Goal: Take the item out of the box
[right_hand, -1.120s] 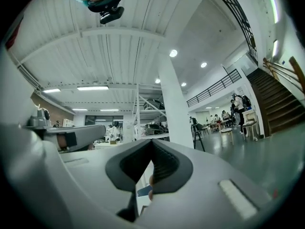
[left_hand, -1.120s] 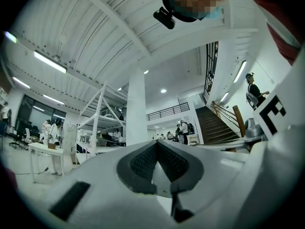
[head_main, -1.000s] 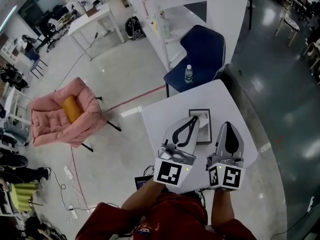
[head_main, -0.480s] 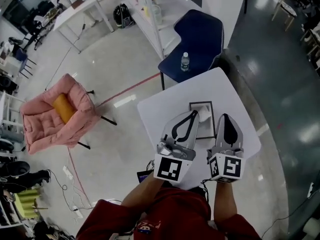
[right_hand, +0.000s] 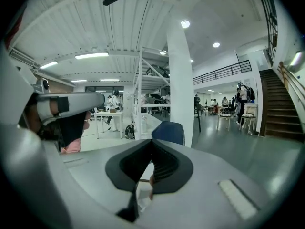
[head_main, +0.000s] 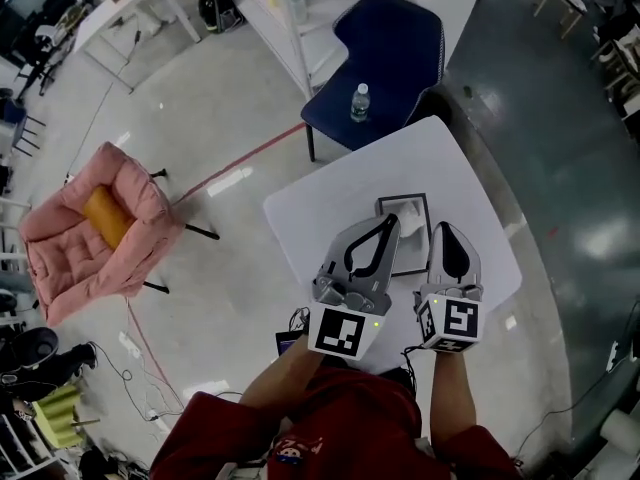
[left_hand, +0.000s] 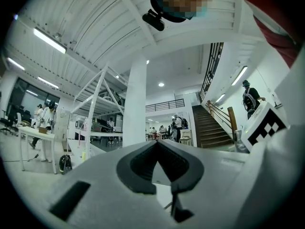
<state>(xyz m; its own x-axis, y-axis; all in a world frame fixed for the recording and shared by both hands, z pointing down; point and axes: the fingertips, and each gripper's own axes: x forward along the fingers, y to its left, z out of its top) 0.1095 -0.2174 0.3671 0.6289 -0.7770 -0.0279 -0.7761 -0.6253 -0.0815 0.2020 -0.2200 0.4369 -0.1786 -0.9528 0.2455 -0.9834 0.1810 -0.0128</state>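
A white square bench (head_main: 320, 218) is seen from above, and on it a shallow rectangular box with a dark rim (head_main: 402, 197) lies flat. A white crumpled item (head_main: 410, 222), of paper or cloth as far as can be told, rests inside the box towards its far end. The left tongs (head_main: 386, 221) are held over the box's left edge with their tips brought together on nothing. The right tongs (head_main: 449, 228) are held just beside the box's right edge, likewise closed and empty. The task is judged to be at its approach, with nothing yet taken out. Several faults could arise from here. If either pair of tongs is lowered while closed, the item would only be pressed or pushed about, not caught. The box looks light and is not held down, so it could be shoved across the bench by a careless tip. It could also be lifted along with the item if the rim is pinched too. A soft item may slip from a shallow bite.
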